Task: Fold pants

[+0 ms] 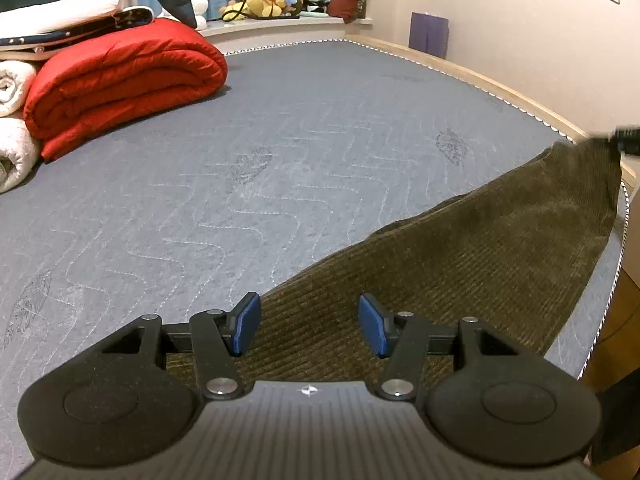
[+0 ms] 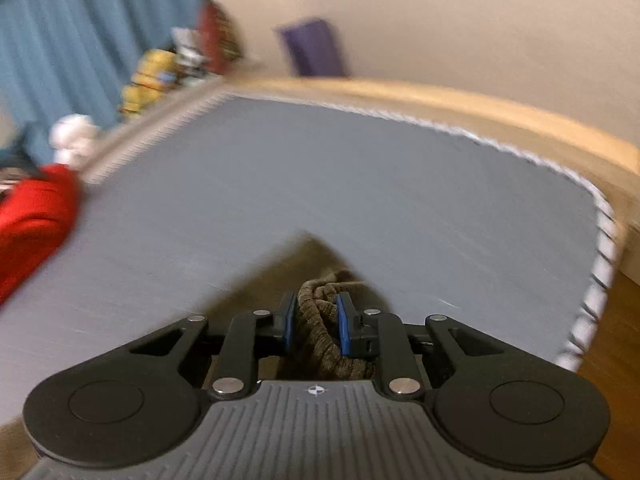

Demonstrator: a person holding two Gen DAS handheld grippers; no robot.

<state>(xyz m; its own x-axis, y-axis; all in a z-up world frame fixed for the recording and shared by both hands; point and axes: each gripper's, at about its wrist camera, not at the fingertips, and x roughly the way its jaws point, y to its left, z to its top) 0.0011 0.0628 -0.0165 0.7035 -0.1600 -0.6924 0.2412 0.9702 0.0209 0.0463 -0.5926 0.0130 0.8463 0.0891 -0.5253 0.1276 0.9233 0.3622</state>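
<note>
Pants [image 1: 460, 264] under blurred claw [image 2: 316, 322] (right)

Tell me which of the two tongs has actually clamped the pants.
The right tongs: their blue pads pinch a bunched fold of the olive-brown corduroy pants. The left tongs hang open above flat corduroy, pads apart, gripping nothing.
</note>
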